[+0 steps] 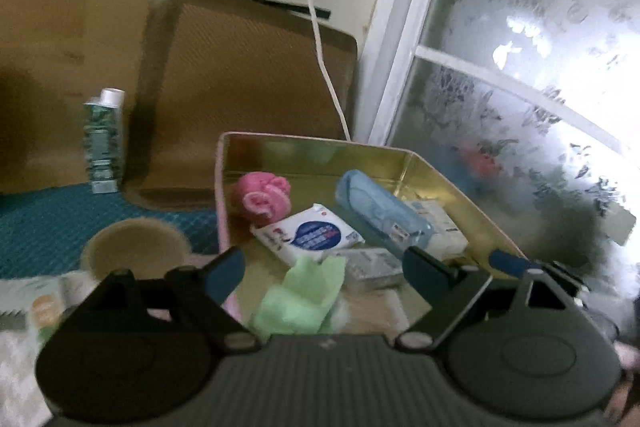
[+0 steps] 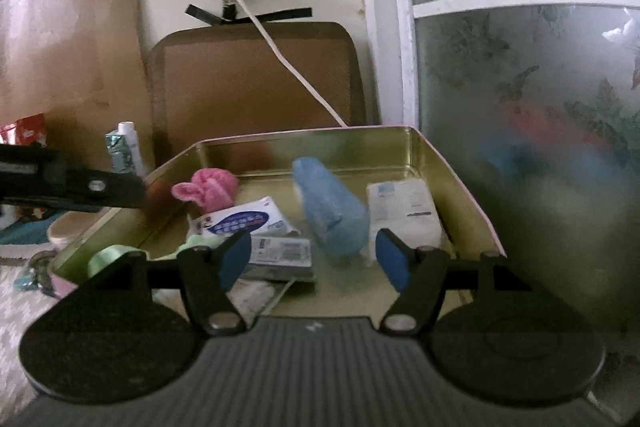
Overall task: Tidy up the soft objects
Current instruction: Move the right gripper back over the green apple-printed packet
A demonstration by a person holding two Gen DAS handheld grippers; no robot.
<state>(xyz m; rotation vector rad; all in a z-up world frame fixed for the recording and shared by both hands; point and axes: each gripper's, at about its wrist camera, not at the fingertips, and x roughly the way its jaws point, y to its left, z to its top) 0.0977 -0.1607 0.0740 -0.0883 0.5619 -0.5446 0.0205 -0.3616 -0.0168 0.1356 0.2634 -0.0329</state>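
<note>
Soft items, including a pink cloth and blue roll, lie inside the gold tin. Left gripper and right gripper hover with fingers spread wide, gripping nothing.

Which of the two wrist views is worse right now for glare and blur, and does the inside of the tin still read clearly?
Left wrist view: the frosted window blows out white at the right edge, and the whole frame is smeared; the pink towel roll and green cloth stay recognisable. Right wrist view: even, dimmer light and no glare; the blue roll is blurred, and print on the packets in the tin is unreadable.
</note>
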